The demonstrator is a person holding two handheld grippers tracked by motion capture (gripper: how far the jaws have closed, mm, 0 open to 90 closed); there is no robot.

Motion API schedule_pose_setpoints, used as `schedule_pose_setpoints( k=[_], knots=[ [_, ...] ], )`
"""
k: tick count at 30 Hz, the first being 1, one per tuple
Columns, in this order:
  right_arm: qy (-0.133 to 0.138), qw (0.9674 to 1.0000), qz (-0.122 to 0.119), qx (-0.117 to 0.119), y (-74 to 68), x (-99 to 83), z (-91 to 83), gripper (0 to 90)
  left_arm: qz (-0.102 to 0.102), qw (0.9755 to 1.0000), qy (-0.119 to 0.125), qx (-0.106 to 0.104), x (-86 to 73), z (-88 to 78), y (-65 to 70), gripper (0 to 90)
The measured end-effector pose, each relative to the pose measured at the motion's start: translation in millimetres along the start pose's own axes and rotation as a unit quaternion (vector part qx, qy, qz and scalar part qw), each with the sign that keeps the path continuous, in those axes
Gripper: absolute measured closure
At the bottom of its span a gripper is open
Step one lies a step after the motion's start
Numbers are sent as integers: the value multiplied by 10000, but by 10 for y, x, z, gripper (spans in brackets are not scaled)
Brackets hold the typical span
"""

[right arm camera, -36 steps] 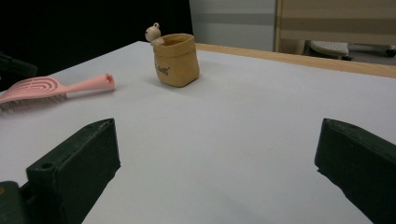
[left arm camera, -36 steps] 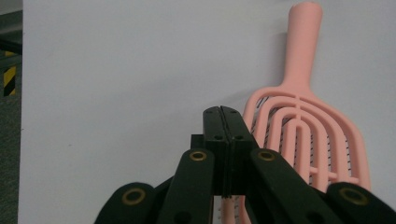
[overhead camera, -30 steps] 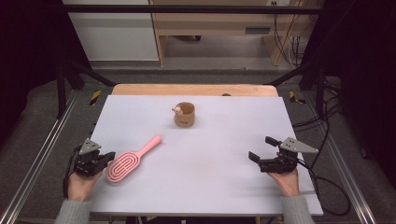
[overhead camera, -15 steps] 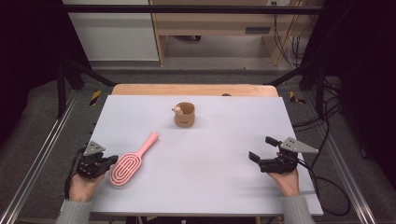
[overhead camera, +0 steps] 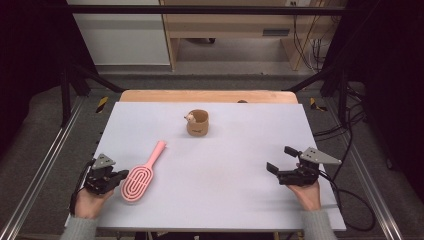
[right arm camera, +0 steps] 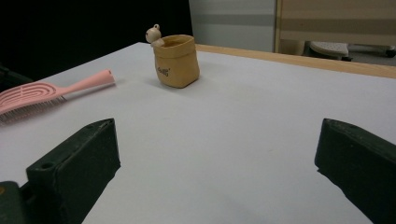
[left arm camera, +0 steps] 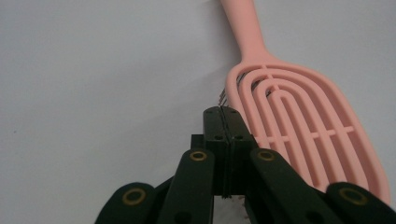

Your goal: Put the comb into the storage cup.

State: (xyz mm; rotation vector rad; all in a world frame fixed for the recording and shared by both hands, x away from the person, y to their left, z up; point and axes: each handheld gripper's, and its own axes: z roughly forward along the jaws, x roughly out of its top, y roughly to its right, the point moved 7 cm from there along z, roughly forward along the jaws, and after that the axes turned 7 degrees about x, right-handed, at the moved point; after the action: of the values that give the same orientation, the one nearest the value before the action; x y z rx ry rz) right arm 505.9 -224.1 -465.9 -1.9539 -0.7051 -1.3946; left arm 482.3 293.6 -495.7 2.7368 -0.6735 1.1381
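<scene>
Pale lavender-white surface (overhead camera: 235, 165) fills the middle of the high view, a wooden strip along its far edge and dark floor with metal rails on either side. Over at the near left corner, the left claw (overhead camera: 120, 176) sits low in the person's left hand (overhead camera: 89, 202), and its jaws are pressed flat together with nothing between them, as the left gripper view shows. Just beside that claw's tip, on its right, lies the pink hairbrush (overhead camera: 142, 173), flat on the surface, oval slotted head toward the person, handle slanting away toward the far side. Whether tip and brush head touch, I cannot tell. Moving to centre, toward the far edge, a small tan pouch-shaped holder (overhead camera: 198, 123) stands upright with a little animal figure at its rim, well apart from the brush. On to the near right, the right claw (overhead camera: 281, 160) hovers in the right hand (overhead camera: 306, 194), jaws spread wide, nothing between them.
</scene>
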Motion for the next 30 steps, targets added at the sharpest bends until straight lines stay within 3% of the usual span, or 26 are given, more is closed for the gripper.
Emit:
schedule_pose_setpoints(
  k=[30],
  knots=[
    [14,10000,-9,9,1,4,-5,4,152,9996,-43,-237,-83,-84,219,899]
  ],
)
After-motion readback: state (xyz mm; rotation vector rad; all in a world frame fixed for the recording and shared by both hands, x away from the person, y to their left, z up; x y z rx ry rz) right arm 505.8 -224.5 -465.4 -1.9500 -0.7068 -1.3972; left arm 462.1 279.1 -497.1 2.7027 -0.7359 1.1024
